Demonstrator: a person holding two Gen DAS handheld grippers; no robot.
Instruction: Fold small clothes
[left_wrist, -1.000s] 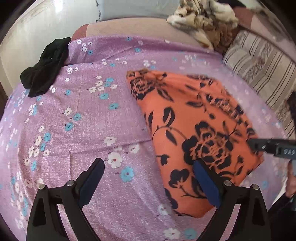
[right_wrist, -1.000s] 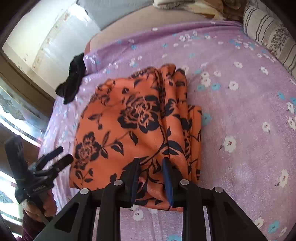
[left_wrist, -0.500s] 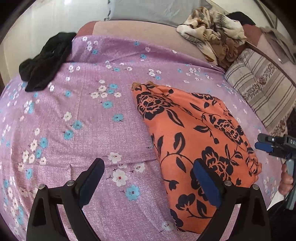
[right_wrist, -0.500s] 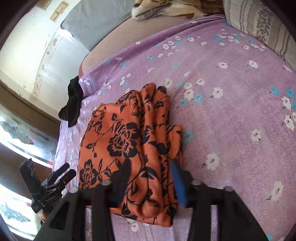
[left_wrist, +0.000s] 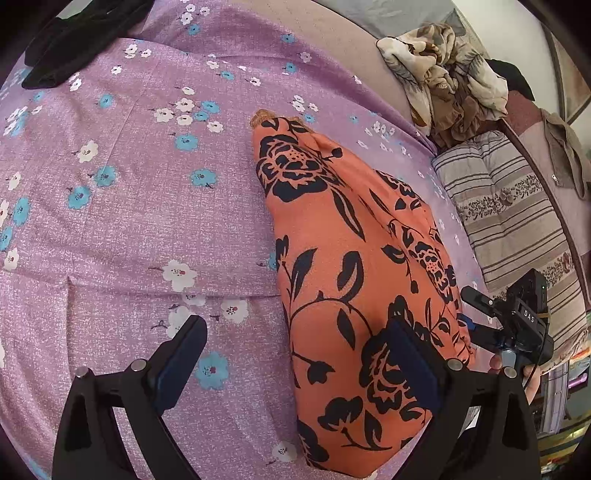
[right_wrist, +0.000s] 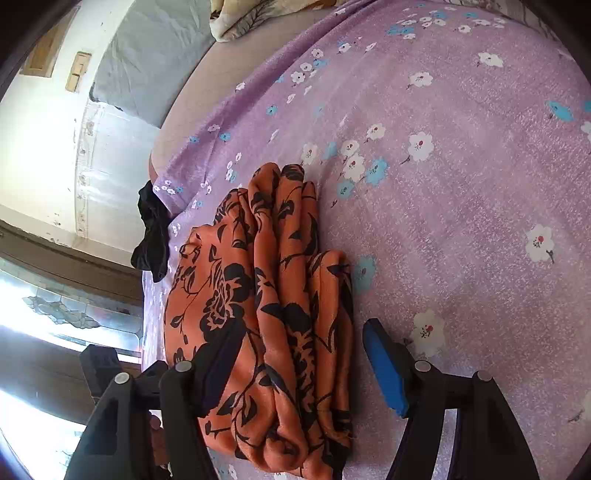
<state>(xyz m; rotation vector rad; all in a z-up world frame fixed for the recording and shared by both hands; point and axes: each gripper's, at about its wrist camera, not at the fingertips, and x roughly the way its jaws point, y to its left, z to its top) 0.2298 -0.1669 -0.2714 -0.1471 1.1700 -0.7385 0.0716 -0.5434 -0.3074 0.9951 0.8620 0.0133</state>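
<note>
Bedsheet (left_wrist: 129, 206), purple with small flowers, lies bare to the left of a folded orange cloth (left_wrist: 351, 280) and bare again to its right in the right wrist view. A black garment (left_wrist: 66, 44) sits at the sheet's far left edge; a striped cushion (left_wrist: 509, 218) borders the right. The left gripper (left_wrist: 295, 362) is spread wide, holding nothing, one finger over the cloth. The right gripper (right_wrist: 299, 365) is also wide apart, straddling the cloth's stacked folds without gripping.
</note>
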